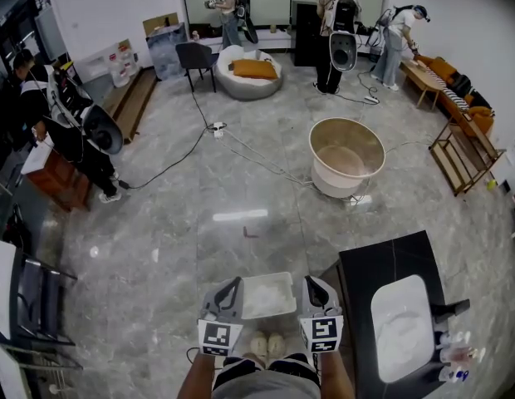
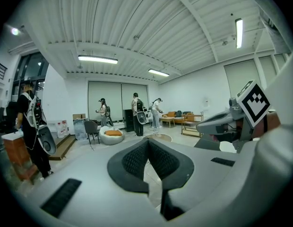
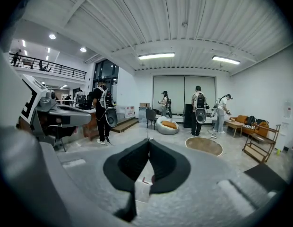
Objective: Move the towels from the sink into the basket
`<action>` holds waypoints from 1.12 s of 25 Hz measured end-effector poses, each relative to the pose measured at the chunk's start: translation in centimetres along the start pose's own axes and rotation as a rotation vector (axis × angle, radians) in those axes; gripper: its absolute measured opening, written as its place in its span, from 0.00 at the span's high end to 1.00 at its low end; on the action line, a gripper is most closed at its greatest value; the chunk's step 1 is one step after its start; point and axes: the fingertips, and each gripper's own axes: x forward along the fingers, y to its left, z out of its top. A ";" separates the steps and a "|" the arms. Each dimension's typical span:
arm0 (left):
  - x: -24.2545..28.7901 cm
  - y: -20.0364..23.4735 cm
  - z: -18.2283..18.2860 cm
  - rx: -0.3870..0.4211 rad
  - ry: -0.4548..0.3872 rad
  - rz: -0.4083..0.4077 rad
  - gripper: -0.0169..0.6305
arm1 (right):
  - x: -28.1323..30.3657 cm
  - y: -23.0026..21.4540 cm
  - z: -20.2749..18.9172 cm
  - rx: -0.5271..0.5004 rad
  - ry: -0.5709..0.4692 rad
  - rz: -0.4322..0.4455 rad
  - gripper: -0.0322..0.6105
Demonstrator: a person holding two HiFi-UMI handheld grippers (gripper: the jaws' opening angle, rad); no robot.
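Our left gripper and right gripper are both shut and empty. Just ahead, between them, the basket seems to hold white towels already. Right of the right gripper, the sink looks white throughout, so we cannot tell whether any are left.
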 end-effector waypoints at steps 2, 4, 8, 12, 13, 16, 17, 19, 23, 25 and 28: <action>0.1 -0.1 0.2 0.004 -0.003 -0.015 0.96 | -0.3 -0.2 0.2 0.009 -0.004 -0.016 0.95; 0.4 -0.6 0.5 0.008 -0.005 -0.040 0.96 | -0.9 -0.6 0.1 0.021 -0.008 -0.040 0.95; 1.4 -2.1 1.0 0.023 -0.015 -0.115 0.96 | -2.4 -1.8 -0.3 0.042 -0.002 -0.108 0.95; 3.1 -4.9 1.8 0.045 -0.032 -0.223 0.96 | -5.1 -4.4 -1.1 0.072 0.003 -0.219 0.95; 3.5 -5.8 2.0 0.050 -0.038 -0.252 0.96 | -5.9 -5.1 -1.4 0.081 0.006 -0.249 0.95; 4.7 -8.5 2.9 0.062 -0.055 -0.340 0.96 | -8.4 -7.0 -2.3 0.101 0.026 -0.336 0.95; 5.0 -9.5 3.1 0.066 -0.061 -0.369 0.96 | -9.3 -7.6 -2.5 0.107 0.032 -0.365 0.95; 5.7 -11.9 3.5 0.076 -0.070 -0.429 0.96 | -11.2 -9.0 -3.1 0.120 0.037 -0.426 0.95; 6.8 -17.0 4.2 0.096 -0.087 -0.555 0.96 | -15.5 -12.0 -4.6 0.150 0.047 -0.551 0.95; 7.1 -19.5 4.7 0.100 -0.091 -0.606 0.96 | -17.7 -13.3 -5.3 0.166 0.057 -0.607 0.95; 7.4 -23.5 5.2 0.105 -0.088 -0.677 0.96 | -21.1 -15.0 -6.3 0.188 0.065 -0.682 0.95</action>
